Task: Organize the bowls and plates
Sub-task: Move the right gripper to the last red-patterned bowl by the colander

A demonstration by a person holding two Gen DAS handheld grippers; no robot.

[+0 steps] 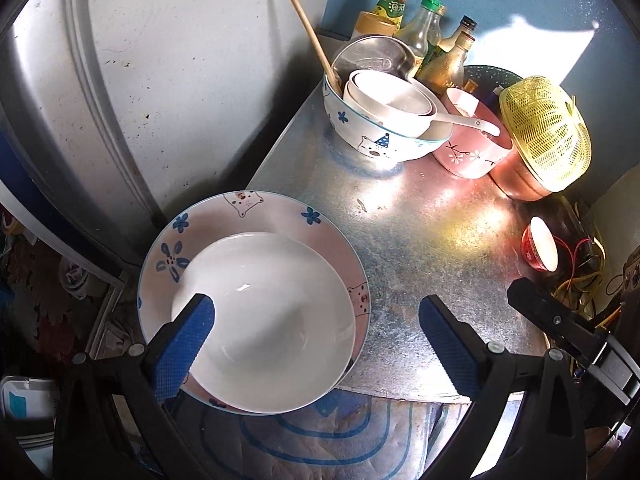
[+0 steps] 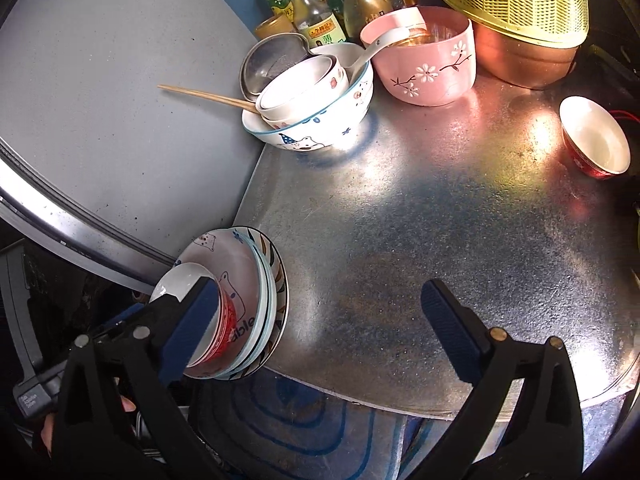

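Both the left gripper (image 1: 316,344) and right gripper (image 2: 320,332) are standing wide open, holding nothing. Next pickup, likely the red bowl (image 2: 596,140), is needing a squared rim approach.

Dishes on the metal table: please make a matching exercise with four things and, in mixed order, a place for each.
Things:
1. white bowl
2. chopsticks
3. yellow strainer
4. red bowl

Places:
A. upside down over a copper pot
B. alone near the table's right edge
C. on the plate stack at the near left corner
D. sticking out of the bear bowl

Pairs: 1-C, 2-D, 3-A, 4-B
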